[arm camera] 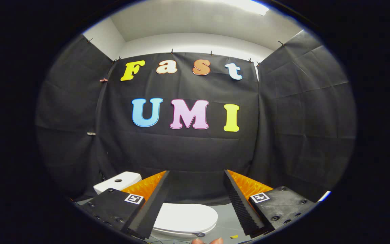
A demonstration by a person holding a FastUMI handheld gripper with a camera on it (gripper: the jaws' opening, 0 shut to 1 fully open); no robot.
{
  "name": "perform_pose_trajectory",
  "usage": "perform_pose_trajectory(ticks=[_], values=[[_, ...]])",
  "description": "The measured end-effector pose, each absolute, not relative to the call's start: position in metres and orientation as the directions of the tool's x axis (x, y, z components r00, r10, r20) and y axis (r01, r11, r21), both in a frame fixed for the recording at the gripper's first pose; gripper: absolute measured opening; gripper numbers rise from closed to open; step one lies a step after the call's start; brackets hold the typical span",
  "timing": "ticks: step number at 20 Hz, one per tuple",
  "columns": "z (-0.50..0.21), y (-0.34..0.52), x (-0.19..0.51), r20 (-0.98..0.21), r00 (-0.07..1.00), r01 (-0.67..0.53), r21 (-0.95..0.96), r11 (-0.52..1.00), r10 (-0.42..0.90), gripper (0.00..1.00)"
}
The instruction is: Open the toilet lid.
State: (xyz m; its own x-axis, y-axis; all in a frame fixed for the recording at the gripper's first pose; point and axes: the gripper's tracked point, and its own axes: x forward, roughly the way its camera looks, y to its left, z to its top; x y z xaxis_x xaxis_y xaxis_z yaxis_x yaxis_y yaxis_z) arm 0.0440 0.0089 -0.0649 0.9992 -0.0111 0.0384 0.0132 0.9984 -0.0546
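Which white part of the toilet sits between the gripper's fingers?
The closed toilet lid, flat and oval, lies between the open hand-held gripper fingers; the boxy tank stands outside them.

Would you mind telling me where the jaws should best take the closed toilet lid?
Probably the lid's rounded front rim, nearest the gripper. It lies flat and shut, the tank behind marking the hinge side. Approach from the front, low, the open jaws sliding over that thin edge.

The left of the spread fingers point(154, 206) hides part of the toilet lid point(185, 218) (still closed) and its tank point(117, 181).
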Motion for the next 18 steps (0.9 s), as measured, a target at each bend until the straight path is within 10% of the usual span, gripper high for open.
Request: perform_pose_trajectory(ticks=[18], values=[[-0.322, 0.0, 0.093, -0.193, 0.976, -0.08, 0.12, 0.99, 0.102, 0.99]])
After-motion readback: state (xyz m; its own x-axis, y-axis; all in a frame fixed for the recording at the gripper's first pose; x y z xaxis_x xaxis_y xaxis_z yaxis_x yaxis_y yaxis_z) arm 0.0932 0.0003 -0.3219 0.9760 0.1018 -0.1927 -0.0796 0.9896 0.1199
